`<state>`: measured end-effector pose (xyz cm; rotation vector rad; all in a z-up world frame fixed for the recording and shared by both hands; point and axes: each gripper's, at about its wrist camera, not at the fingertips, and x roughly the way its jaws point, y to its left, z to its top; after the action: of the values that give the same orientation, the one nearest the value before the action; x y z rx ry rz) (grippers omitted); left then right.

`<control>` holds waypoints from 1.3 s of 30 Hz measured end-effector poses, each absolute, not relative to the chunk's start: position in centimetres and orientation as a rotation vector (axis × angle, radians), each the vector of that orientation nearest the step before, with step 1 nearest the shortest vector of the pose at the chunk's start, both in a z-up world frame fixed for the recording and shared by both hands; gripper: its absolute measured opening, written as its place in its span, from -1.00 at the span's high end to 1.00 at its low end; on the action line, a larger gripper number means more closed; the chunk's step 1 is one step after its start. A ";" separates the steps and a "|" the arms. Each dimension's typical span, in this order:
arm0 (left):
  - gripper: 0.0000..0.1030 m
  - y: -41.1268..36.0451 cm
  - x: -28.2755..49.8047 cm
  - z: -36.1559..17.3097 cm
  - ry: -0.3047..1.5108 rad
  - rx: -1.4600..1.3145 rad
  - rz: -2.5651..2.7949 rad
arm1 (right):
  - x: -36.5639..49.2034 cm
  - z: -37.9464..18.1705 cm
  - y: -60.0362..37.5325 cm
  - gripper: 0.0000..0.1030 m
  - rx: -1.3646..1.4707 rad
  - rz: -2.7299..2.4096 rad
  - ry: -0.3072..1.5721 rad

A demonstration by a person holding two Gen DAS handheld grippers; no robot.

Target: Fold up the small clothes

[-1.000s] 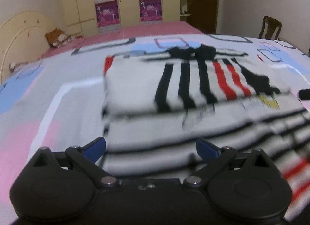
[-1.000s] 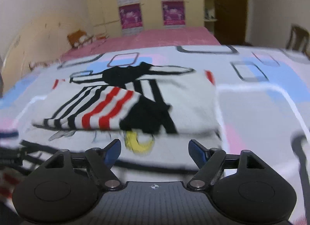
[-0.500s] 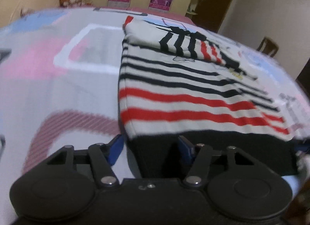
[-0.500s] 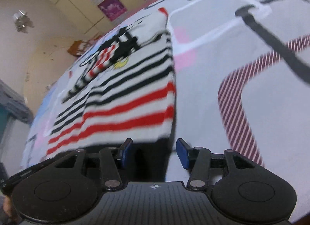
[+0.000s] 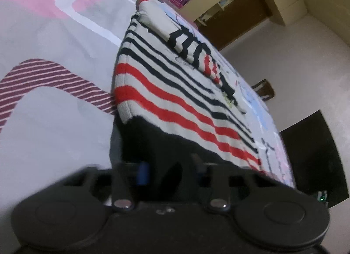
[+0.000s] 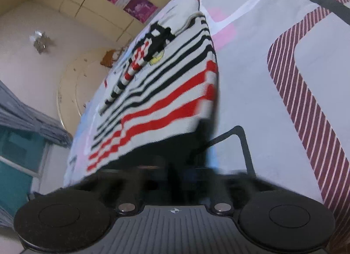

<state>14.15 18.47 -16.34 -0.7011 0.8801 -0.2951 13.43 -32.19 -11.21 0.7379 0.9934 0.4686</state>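
On bedspread (image 5: 54, 122) | both fingers clenched on striped sweater (image 5: 175, 92) black hem

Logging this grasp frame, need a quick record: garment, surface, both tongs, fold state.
garment: striped sweater, white with black and red stripes, black hem
surface: patterned bedsheet
left tongs: just closed on the black hem at its left corner
right tongs: just closed on the hem at the right corner
fold state: sleeves already folded in; bottom not yet folded up
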 end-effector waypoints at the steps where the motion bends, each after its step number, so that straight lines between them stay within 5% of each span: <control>1: 0.87 18.3 13.9 -16.2 0.866 -0.703 -0.285 | 13.3 -10.9 -32.2 0.92 0.722 0.478 0.980; 5: 0.86 18.8 11.8 -15.7 0.769 -0.718 -0.210 | 11.8 -8.6 -33.7 0.92 0.695 0.509 0.863; 10: 0.86 18.3 12.0 -16.7 0.808 -0.704 -0.159 | 12.7 -10.7 -34.2 0.92 0.664 0.448 0.969; 19: 0.86 18.6 13.0 -10.6 0.655 -0.707 -0.191 | 15.7 -3.4 -34.6 0.92 0.660 0.515 0.747; 31: 0.86 19.3 29.9 -2.2 0.507 -0.651 -0.295 | 31.3 4.7 -32.5 0.92 0.672 0.484 0.583; 39: 0.86 19.5 43.4 -9.5 0.773 -0.605 -0.270 | 43.5 -2.8 -31.0 0.92 0.749 0.380 0.761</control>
<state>43.39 19.46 -9.50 -0.6050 0.7732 -0.2704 43.54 -31.01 -2.80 0.7489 0.7614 0.3803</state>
